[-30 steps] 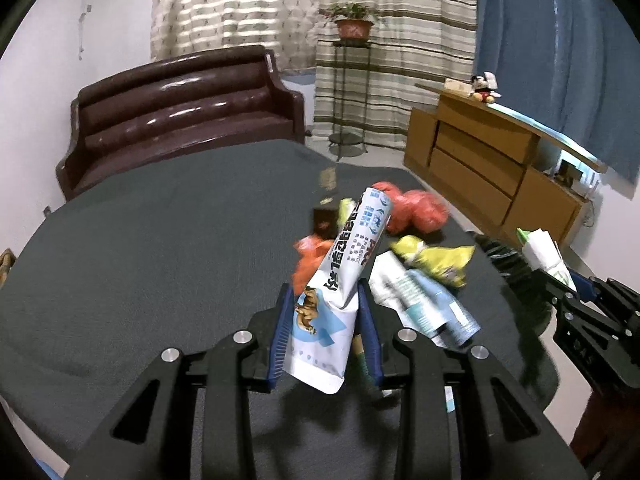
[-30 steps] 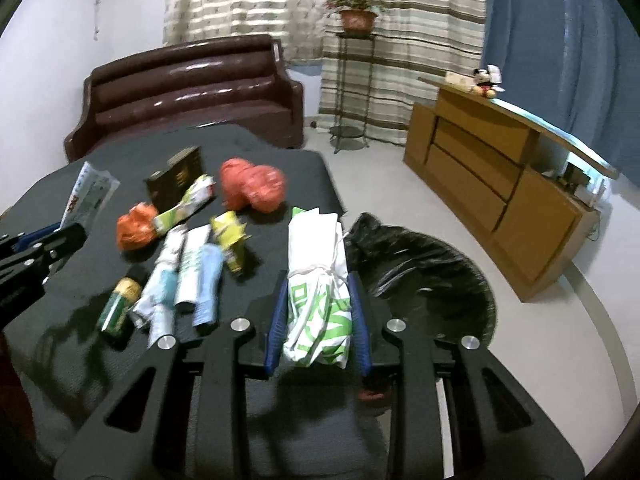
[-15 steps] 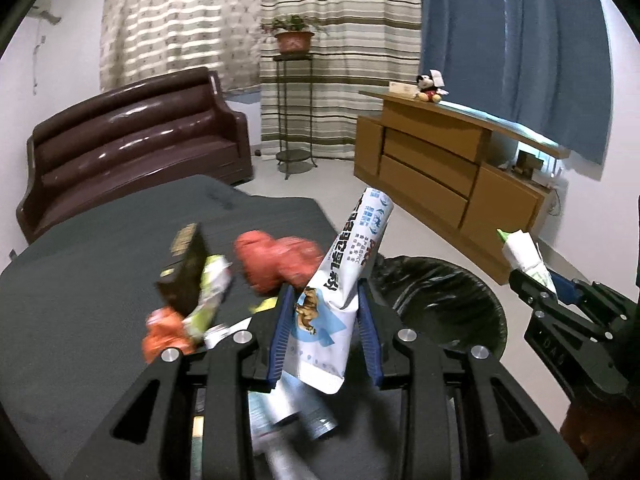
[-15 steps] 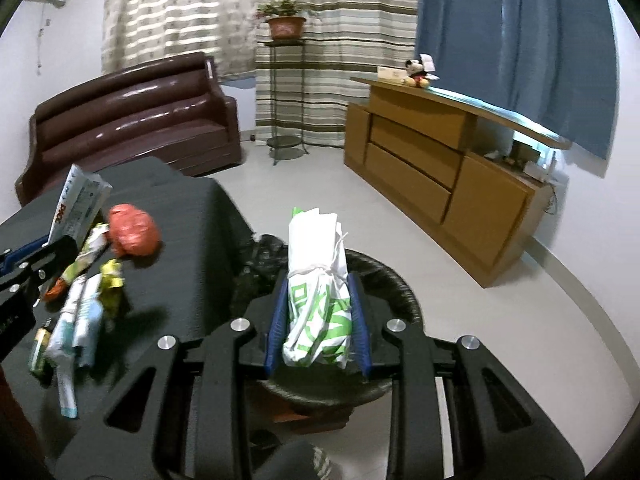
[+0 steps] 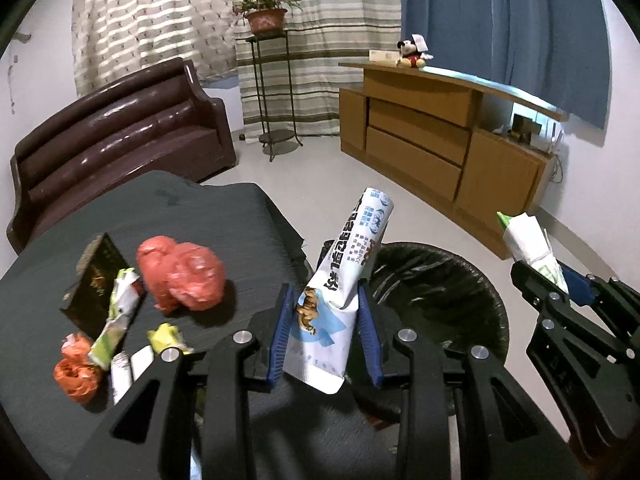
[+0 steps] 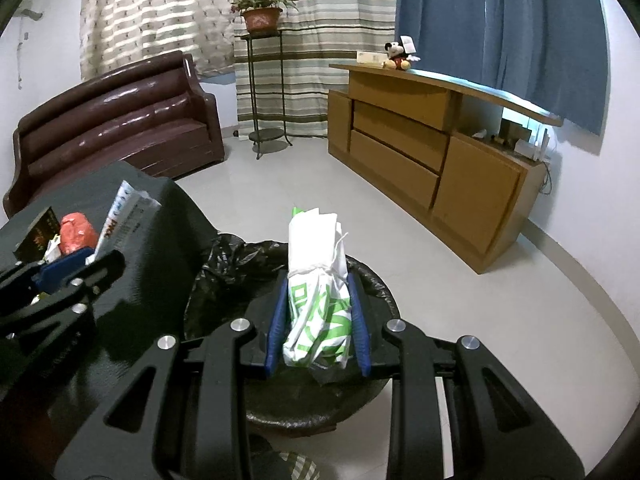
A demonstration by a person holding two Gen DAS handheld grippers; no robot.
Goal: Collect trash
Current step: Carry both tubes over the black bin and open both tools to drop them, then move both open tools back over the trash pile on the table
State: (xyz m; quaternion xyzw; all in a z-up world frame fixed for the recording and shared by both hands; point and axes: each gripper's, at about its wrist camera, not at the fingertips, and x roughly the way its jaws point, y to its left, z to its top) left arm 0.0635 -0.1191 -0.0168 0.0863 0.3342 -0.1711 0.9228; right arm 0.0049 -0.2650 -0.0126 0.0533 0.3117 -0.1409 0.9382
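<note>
My left gripper [image 5: 325,312] is shut on a white and blue snack wrapper [image 5: 344,272], held at the table's right edge beside the bin. My right gripper [image 6: 318,308] is shut on a white and green plastic bag [image 6: 318,280], held over the black-lined trash bin [image 6: 224,264]. The bin [image 5: 440,292] stands on the floor right of the table. The right gripper [image 5: 560,284] shows at the right of the left wrist view; the left gripper [image 6: 72,268] shows at the left of the right wrist view. More trash lies on the table: red crumpled bag [image 5: 180,276], black box [image 5: 96,280], orange wrapper [image 5: 78,372], yellow wrapper [image 5: 166,336].
The table has a dark grey cloth [image 5: 200,216]. A brown sofa [image 5: 112,136] stands behind it, a plant stand [image 5: 272,88] by the curtains, and a wooden sideboard [image 5: 440,148] along the right wall. Light floor [image 6: 480,300] surrounds the bin.
Both grippers have swung right, from over the table toward the bin. The right gripper with its bag now sits over the bin. Both grips are unchanged.
</note>
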